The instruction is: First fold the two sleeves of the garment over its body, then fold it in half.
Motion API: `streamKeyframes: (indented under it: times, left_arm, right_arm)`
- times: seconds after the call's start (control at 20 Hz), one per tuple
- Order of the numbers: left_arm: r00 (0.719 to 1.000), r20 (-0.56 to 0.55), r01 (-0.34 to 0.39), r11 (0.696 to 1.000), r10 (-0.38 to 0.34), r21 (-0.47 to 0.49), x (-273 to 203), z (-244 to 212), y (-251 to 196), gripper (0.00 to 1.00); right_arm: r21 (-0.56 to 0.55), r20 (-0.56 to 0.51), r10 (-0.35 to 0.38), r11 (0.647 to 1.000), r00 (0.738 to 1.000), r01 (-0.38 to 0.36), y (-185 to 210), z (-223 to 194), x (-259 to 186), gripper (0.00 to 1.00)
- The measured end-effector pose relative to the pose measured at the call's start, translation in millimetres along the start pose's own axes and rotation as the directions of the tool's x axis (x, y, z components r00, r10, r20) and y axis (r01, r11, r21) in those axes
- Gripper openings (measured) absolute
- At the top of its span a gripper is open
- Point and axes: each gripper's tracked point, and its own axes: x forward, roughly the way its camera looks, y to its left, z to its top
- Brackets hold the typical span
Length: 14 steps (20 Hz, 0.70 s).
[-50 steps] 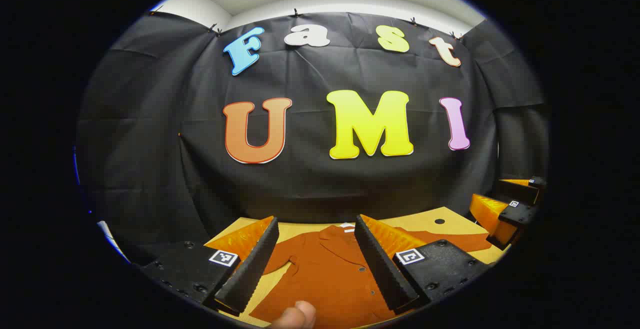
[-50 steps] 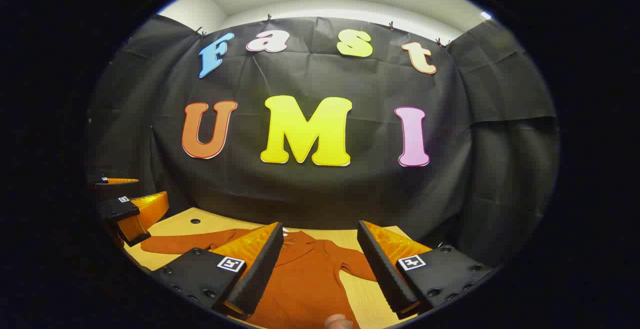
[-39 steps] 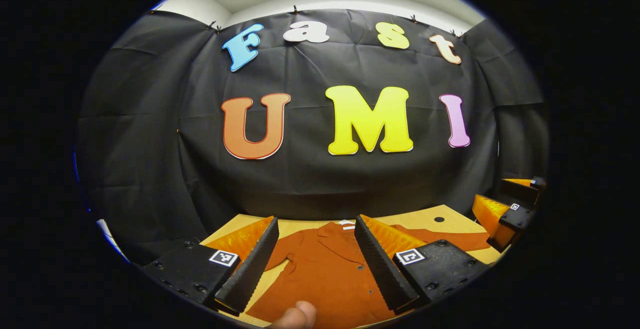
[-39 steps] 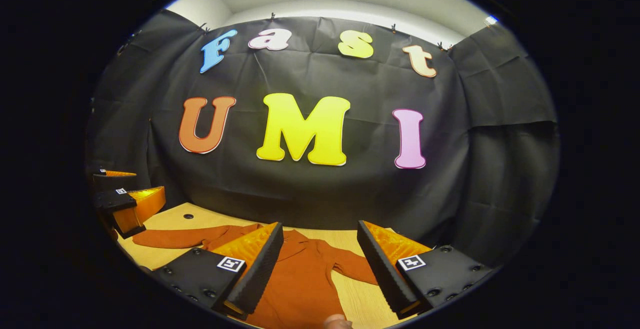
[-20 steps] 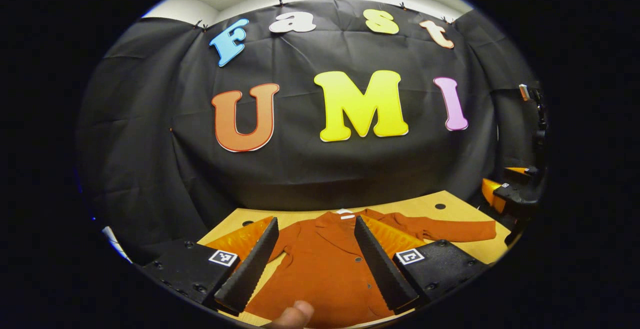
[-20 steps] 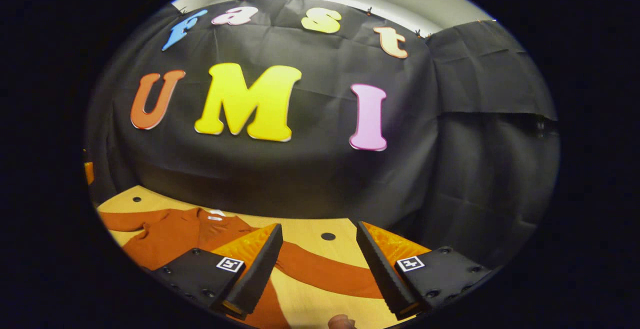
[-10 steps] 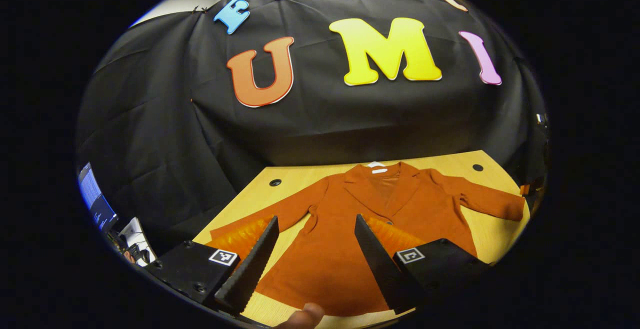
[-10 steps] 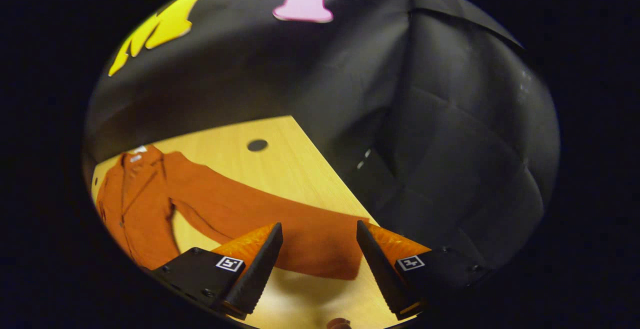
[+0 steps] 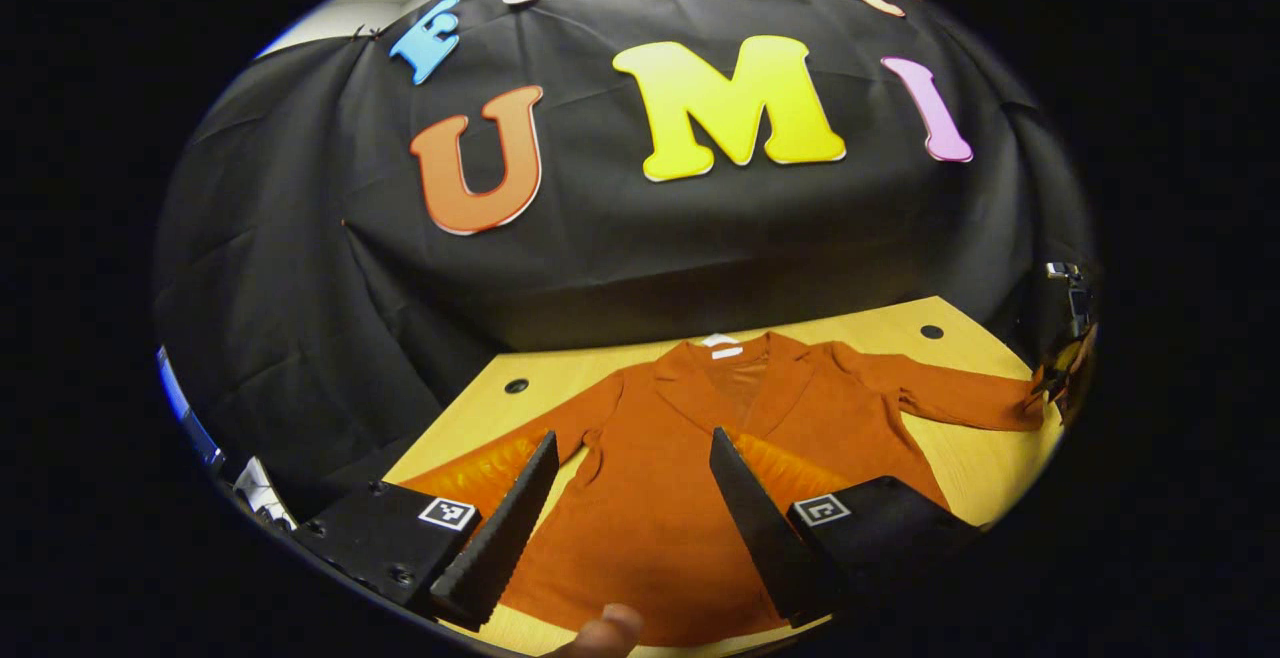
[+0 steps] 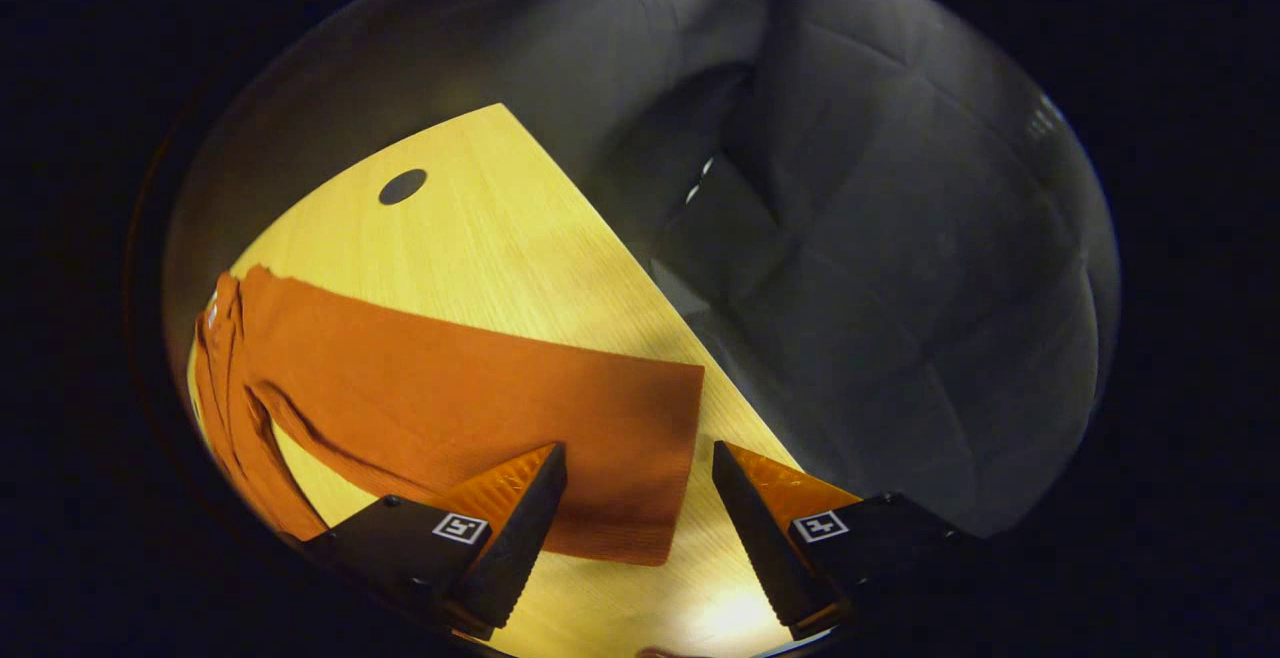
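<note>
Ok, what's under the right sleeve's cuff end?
Bare wooden table under the sleeve, which lies flat near the table's edge. The right claw stands open above the cuff. Whatever the cloth covers is hidden.

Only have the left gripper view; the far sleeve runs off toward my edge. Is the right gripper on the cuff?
Observer: Not gripping. The right gripper is open, and the cuff edge lies between its fingers.
Operator: Cuff flat or bunched?
Observer: Flat. The sleeve lies straight out on the table, unfolded.
Operator: Room at the table edge?
Observer: Little. The cuff's far corner ends just short of that edge.
</note>
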Motion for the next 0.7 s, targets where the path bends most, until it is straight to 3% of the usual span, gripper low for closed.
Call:
streamKeyframes:
  times: [0.25, 0.35, 0.55, 0.65, 0.7]
  left_arm:
    - [0.994, 0.112, 0.007, 1.0, -0.009, 0.015, 11, 33, 7, 0.99]
    - [0.991, 0.137, 0.005, 1.0, -0.005, -0.002, 6, 46, 14, 0.99]
    - [0.98, 0.199, -0.005, 0.998, 0.018, -0.066, -1, 75, 35, 0.99]
    - [0.978, 0.207, -0.014, 0.997, 0.029, -0.076, -5, 80, 43, 0.98]
    - [0.976, 0.213, -0.024, 0.997, 0.04, -0.078, -7, 82, 48, 0.99]
  right_arm:
    - [0.157, -0.169, 0.032, 0.988, 0.985, -0.005, -2, 0, -3, 0.94]
    - [0.15, -0.217, 0.031, 0.989, 0.976, 0.002, -5, -2, -5, 0.92]
    - [0.212, -0.249, 0.025, 0.977, 0.968, 0.029, -10, 0, -5, 0.92]
    - [0.198, -0.278, 0.028, 0.98, 0.96, 0.028, -12, -1, -9, 0.89]
    - [0.21, -0.286, 0.046, 0.977, 0.957, 0.016, -11, -2, -8, 0.81]
